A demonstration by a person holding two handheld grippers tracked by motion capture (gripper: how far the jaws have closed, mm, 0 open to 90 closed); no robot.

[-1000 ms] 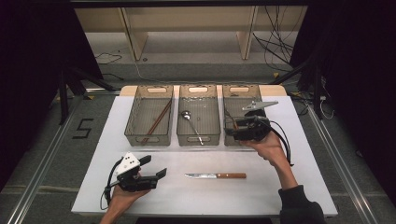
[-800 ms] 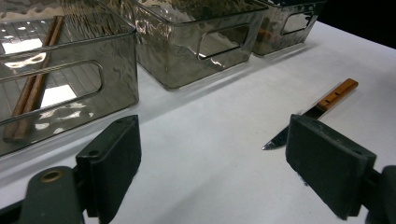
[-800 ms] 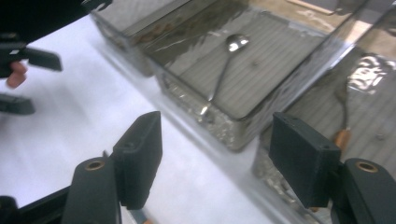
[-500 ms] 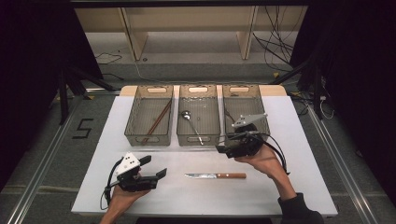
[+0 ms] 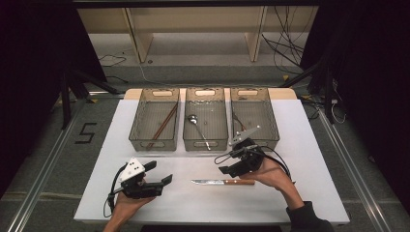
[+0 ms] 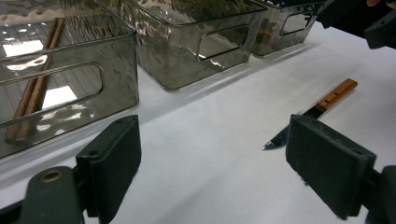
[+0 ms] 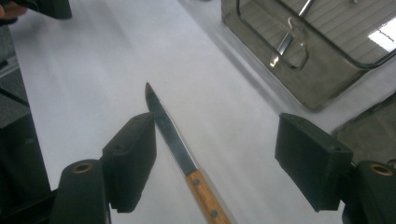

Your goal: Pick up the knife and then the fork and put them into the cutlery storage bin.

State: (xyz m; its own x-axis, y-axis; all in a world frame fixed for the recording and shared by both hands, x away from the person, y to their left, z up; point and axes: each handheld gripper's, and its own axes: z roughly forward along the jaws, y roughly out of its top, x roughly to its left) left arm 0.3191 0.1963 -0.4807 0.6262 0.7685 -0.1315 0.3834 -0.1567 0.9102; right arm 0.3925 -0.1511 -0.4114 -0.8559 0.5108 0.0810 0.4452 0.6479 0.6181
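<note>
In the high view, the left gripper (image 5: 157, 175) sits at the lower left of the frame, held low over the white table (image 5: 314, 145) by the person's left hand (image 5: 126, 205); its jaws stand wide apart and hold nothing. In the left gripper view those jaws rise from the bottom corners with bare table between them. Above it in the high view, toward the upper middle of the frame, three smoky clear bins stand side by side: the left bin (image 5: 138, 125) holds a pair of wooden chopsticks (image 5: 162, 126), the middle bin (image 5: 217, 121) holds a spoon (image 5: 198, 128), and the right bin (image 5: 268, 118) has a thin dark thing in it that is too small to make out. Below the middle bin, at the lower centre of the frame, lies the knife (image 5: 223, 182), flat on the table, its blade pointing to frame left and its wooden handle to frame right. Just above and right of the handle hangs the right gripper (image 5: 226, 164), carried by the right hand (image 5: 270, 171); its jaws have just been opening and stand wide, clamped on nothing. In the right gripper view the knife (image 7: 182, 154) lies on the table under the gap between the jaws, close beside the left-hand jaw, blade tip toward the upper left of the frame, with neither pad touching it.
</note>
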